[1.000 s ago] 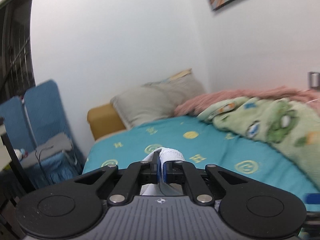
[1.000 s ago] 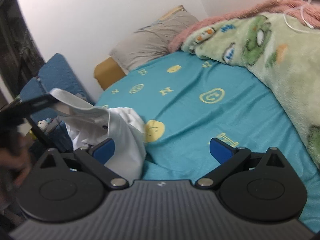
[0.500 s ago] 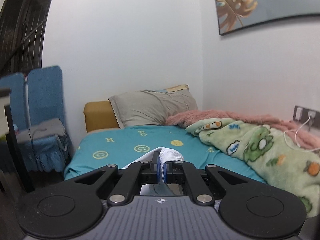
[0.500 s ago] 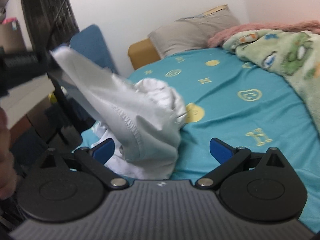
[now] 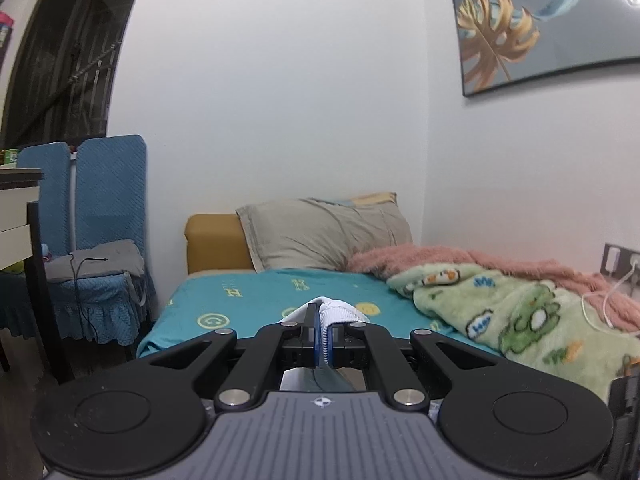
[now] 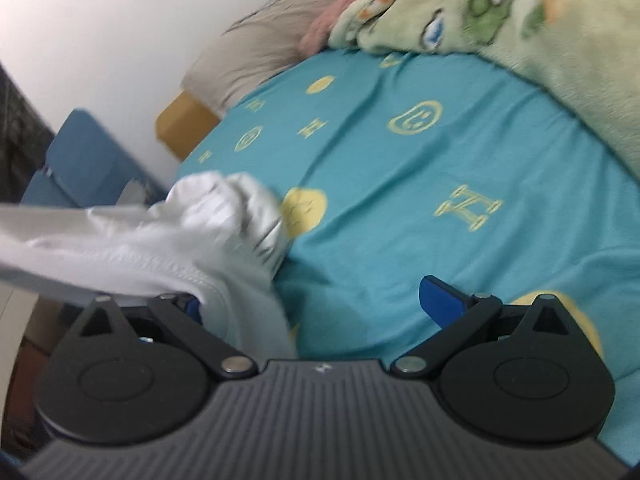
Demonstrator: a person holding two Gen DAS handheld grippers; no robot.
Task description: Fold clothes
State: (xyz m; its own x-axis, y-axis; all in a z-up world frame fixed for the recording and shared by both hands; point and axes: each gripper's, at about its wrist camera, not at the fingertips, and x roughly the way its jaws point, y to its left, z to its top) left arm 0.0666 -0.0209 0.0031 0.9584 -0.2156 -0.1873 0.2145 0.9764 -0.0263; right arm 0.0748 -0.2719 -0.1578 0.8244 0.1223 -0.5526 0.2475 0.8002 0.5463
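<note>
The left gripper (image 5: pixel 323 336) was closed on a fold of the white cotton garment (image 5: pixel 338 310), its two black fingers pressed together with a ribbed white hem pinched between the blue pads. The cloth rose a little above the fingertips and hung down beneath them, over the near end of the teal bedsheet printed with yellow smiley faces and letters (image 5: pixel 256 300).

The right gripper (image 6: pixel 320 300) was spread wide, holding nothing. Its right blue pad (image 6: pixel 440 300) stood clear above the teal bedsheet (image 6: pixel 400 184), while its left finger lay mostly hidden under the white cotton garment (image 6: pixel 168 236). The cloth stretched in from the left edge of that view as a taut band with a stitched seam, then bunched into a loose heap on the near left part of the bed, partly covering one yellow smiley face. The right view was blurred.

At the far end a grey-beige pillow (image 5: pixel 324 232) leaned against a mustard-yellow headboard (image 5: pixel 214 242). A green fleece blanket with cartoon prints (image 5: pixel 520 320) lay heaped on the right, and a pink fuzzy blanket (image 5: pixel 420 258) lay behind it.
</note>
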